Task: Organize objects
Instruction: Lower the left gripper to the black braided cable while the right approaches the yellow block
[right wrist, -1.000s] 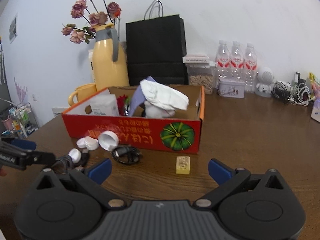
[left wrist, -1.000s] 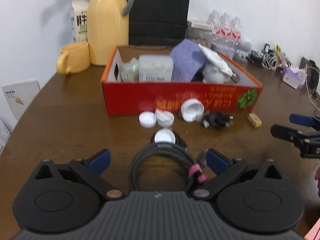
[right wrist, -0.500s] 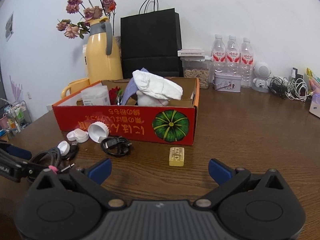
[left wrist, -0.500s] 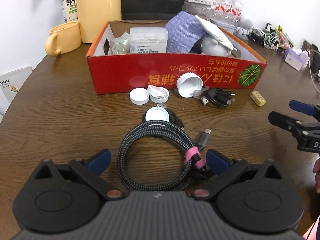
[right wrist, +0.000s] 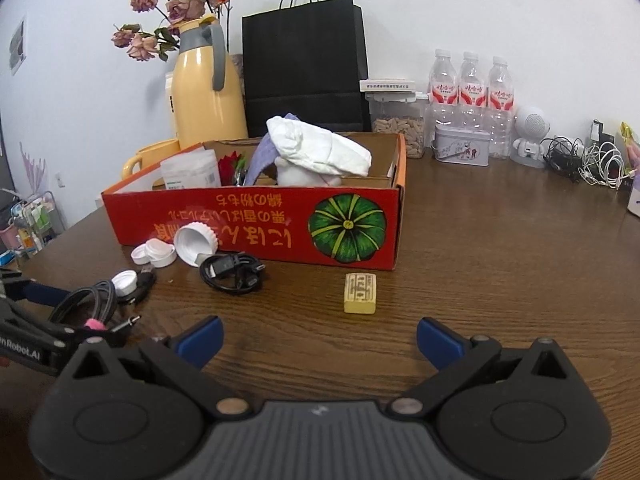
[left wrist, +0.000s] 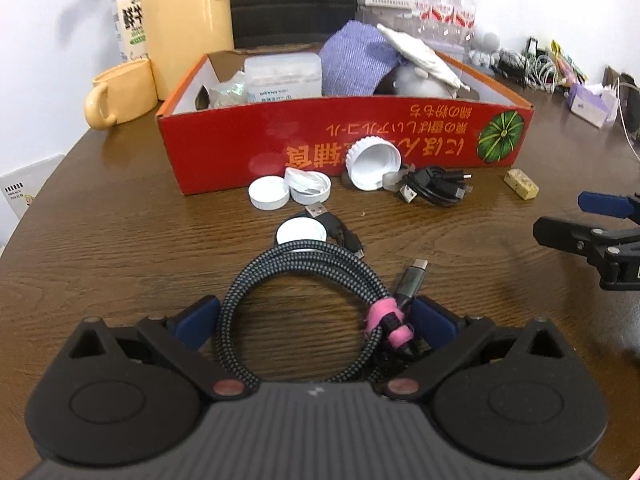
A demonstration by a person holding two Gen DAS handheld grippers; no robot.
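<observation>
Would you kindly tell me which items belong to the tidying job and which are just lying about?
Job:
- braided black-grey cable coil with pink tie
- red cardboard box
- white plastic caps
- yellow block

Lying about:
- yellow thermos jug
- black paper bag
- water bottles

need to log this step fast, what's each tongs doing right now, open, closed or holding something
left tongs: open, straddling the braided cable coil, not clamped on it.
right tongs: open, empty, yellow block lies ahead.
</observation>
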